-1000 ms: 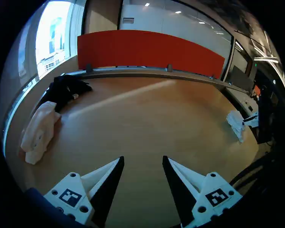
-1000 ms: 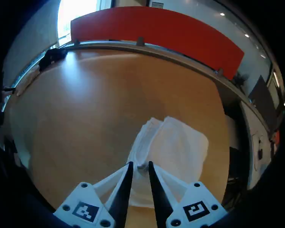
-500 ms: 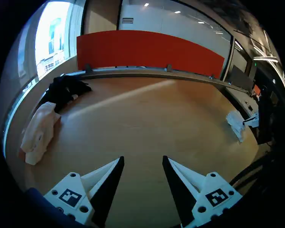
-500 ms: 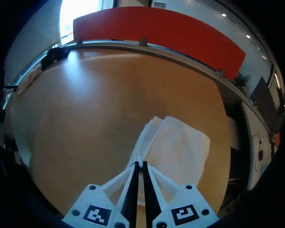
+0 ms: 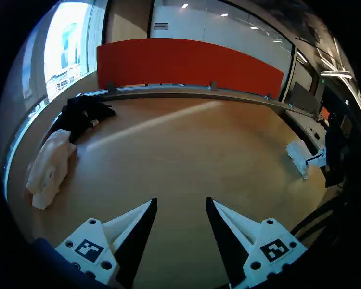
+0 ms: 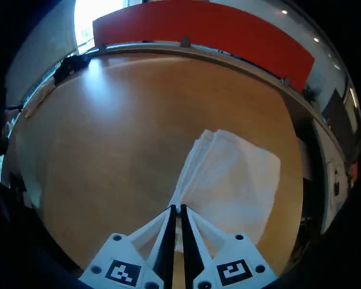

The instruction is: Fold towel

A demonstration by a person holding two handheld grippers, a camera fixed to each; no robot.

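A folded white towel [image 6: 231, 180] lies on the wooden table [image 6: 113, 130] in the right gripper view. My right gripper [image 6: 176, 212] is shut on the towel's near left edge, and the cloth fans out beyond the fingertips. The same towel [image 5: 298, 155] appears small at the table's far right in the left gripper view, with the right gripper [image 5: 317, 158] at it. My left gripper [image 5: 180, 207] hovers open over bare wood, nothing between its fingers.
A cream cloth bundle [image 5: 48, 166] and a black garment [image 5: 82, 113] lie at the table's left side. A red divider panel [image 5: 187, 65] stands along the far edge behind a metal rail. Dark office furniture stands past the table's right edge.
My right gripper closed onto the towel's edge, and the towel now looks flatter and more spread out, reaching farther from the fingertips. My left gripper stayed where it was, open.
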